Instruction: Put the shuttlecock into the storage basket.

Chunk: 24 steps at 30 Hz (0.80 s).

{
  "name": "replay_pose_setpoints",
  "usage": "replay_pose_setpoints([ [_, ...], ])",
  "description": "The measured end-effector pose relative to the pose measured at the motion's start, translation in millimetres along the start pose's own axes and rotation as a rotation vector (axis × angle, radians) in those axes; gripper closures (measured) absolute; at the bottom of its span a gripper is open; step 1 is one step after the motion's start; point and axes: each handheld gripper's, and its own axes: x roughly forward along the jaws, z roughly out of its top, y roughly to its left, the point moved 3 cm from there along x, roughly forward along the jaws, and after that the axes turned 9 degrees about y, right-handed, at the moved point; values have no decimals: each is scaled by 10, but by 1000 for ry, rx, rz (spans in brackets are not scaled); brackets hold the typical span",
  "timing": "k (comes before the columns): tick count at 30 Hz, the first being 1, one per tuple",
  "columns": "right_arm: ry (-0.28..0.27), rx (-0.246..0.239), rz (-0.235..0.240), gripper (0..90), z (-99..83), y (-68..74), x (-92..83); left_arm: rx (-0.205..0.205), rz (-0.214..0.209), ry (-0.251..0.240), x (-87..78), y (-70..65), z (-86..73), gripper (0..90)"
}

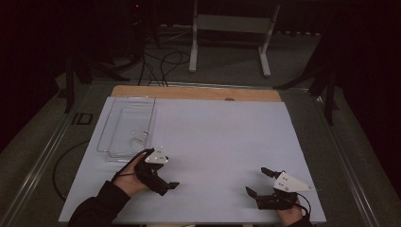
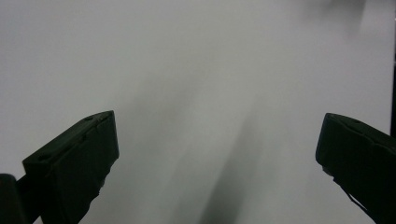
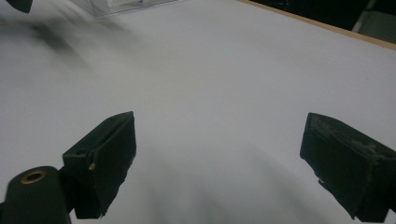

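Observation:
My left gripper (image 1: 165,172) hovers over the white table (image 1: 222,137) at the front left, held by a hand in a dark sleeve. Its jaws are wide apart in the left gripper view (image 2: 217,154), with only bare white surface between them. At the front right, my right gripper (image 1: 257,182) points left and away, open and holding nothing (image 3: 219,158). A clear plastic tray (image 1: 126,124) lies at the left of the table, just beyond the left gripper, with a small clear object (image 1: 138,139) in it.
A wooden strip (image 1: 196,92) runs along the table's far edge and appears in the right gripper view (image 3: 327,25), where the tray's corner (image 3: 126,5) is at the top left. Cables and a white stand (image 1: 231,28) are on the floor behind.

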Motion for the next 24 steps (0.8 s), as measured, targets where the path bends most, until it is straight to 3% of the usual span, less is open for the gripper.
replay_pose_setpoints([
  [9, 1, 2, 0, 103, 0, 1, 4, -36, 16, 0, 26, -23, -177, 0],
  [16, -1, 3, 0, 103, 0, -2, 2, -26, 37, 29, 93, -44, -266, 0],
  [24, 0, 4, 2, 103, -2, -1, 5, -62, 75, 9, 29, -31, -419, 0],
])
